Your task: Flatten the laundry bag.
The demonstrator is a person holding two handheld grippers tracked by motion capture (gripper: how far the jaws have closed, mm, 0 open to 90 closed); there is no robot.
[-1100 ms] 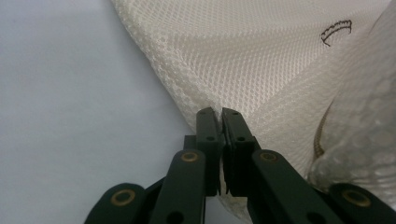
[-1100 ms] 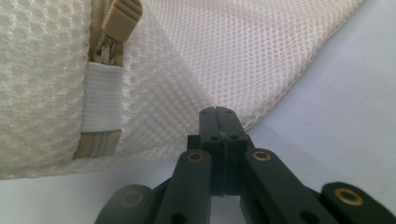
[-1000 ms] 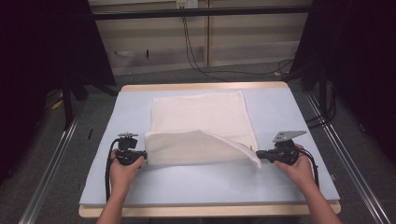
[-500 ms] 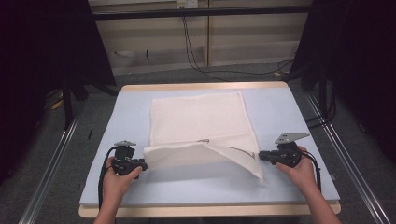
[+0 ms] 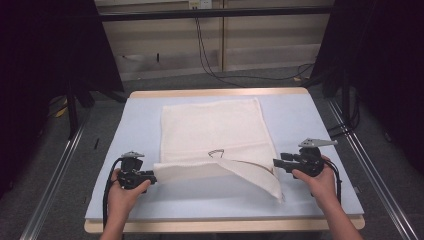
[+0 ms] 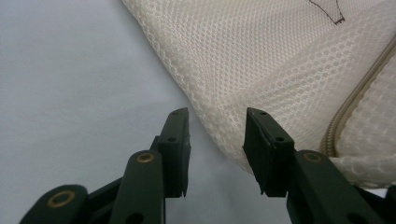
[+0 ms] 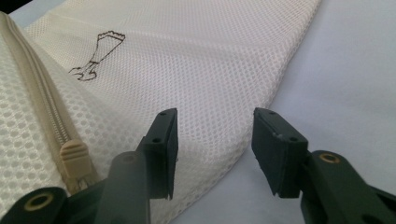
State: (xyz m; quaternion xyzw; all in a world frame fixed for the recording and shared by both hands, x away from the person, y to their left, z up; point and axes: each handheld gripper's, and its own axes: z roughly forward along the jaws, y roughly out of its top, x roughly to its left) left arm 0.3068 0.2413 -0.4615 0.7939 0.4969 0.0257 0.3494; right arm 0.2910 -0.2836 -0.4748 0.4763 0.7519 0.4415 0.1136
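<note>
A rectangular table [image 5: 310, 125] with a pale blue top and a light wooden edge stands on a grey floor. One thing lies directly on it: a large cream mesh laundry bag [image 5: 212, 132], spread flat over the middle of the top and reaching toward 12 o'clock. Its near edge, at 6 o'clock, is folded over in a loose flap running from 8 o'clock across to 4 o'clock. A beige zipper [image 7: 51, 123] with a matching plastic pull runs along that folded part. A small dark line drawing [image 7: 98, 56] is printed on the mesh near the bag's centre. Bare blue surface borders the bag on every side.
</note>
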